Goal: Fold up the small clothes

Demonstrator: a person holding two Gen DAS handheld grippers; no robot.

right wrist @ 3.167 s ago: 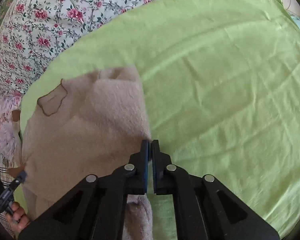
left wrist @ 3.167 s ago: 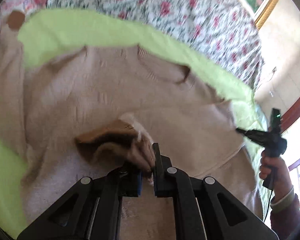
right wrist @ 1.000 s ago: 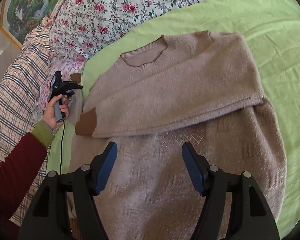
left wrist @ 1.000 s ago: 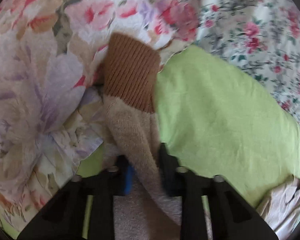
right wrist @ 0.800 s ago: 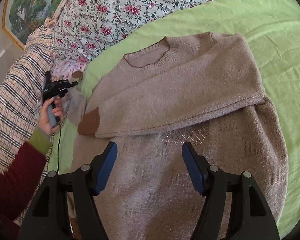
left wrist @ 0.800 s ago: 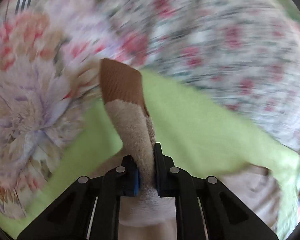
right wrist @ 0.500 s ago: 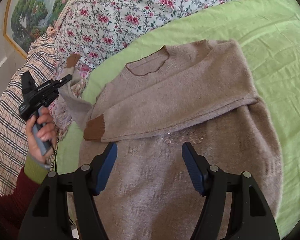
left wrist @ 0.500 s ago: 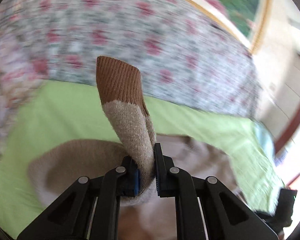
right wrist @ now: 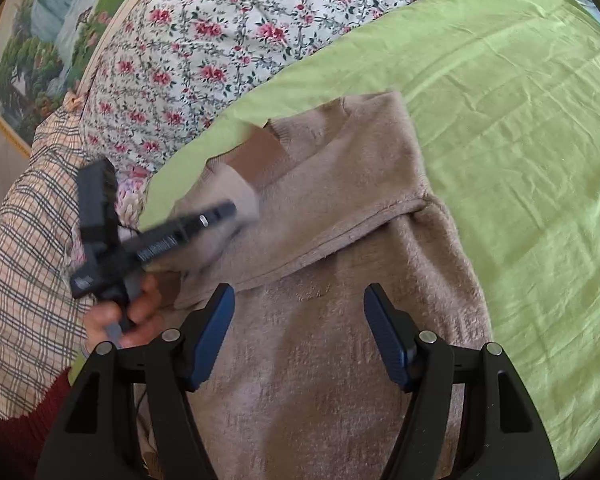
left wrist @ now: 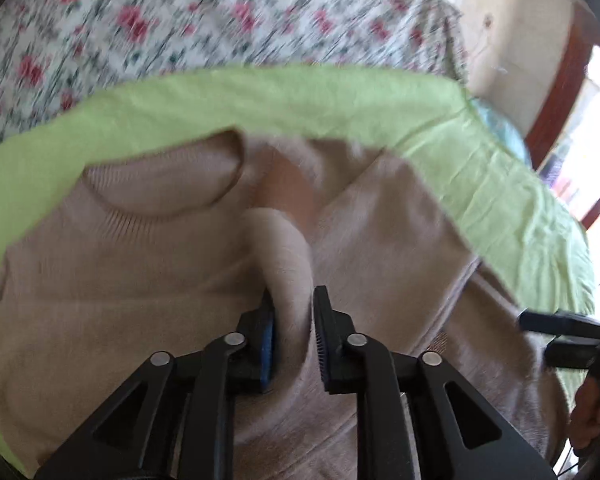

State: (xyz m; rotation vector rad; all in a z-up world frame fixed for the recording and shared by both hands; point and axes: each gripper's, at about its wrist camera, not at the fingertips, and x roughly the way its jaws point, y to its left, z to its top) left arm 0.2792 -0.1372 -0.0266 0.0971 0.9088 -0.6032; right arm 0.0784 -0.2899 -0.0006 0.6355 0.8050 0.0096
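A beige sweater (right wrist: 340, 320) lies flat on the green sheet (right wrist: 520, 160) of the bed, neckline toward the far side near the floral bedding (right wrist: 220, 40). Its right sleeve is already folded across the chest, leaving a straight edge running diagonally over the body.

The left hand-held gripper (left wrist: 292, 316) has its 2 fingers closed around the other sleeve (left wrist: 284, 248), the knit bunched up between the blue pads. From the left wrist view that sleeve arcs away over the sweater's chest, and its brown cuff (left wrist: 288, 188) sits just right of the collar (left wrist: 160, 176), though this part is blurred. In the right wrist view the same brown cuff (right wrist: 256, 156) lies over the neckline area, with the left hand-held gripper (right wrist: 220, 216) beside it, held in a hand (right wrist: 128, 312) with a dark red cuffed arm.

The right hand-held gripper (right wrist: 300, 328) hangs over the lower body of the sweater with its jaws spread wide and nothing between them. At the far left a framed landscape picture (right wrist: 40, 40) hangs above a plaid cloth (right wrist: 20, 260).
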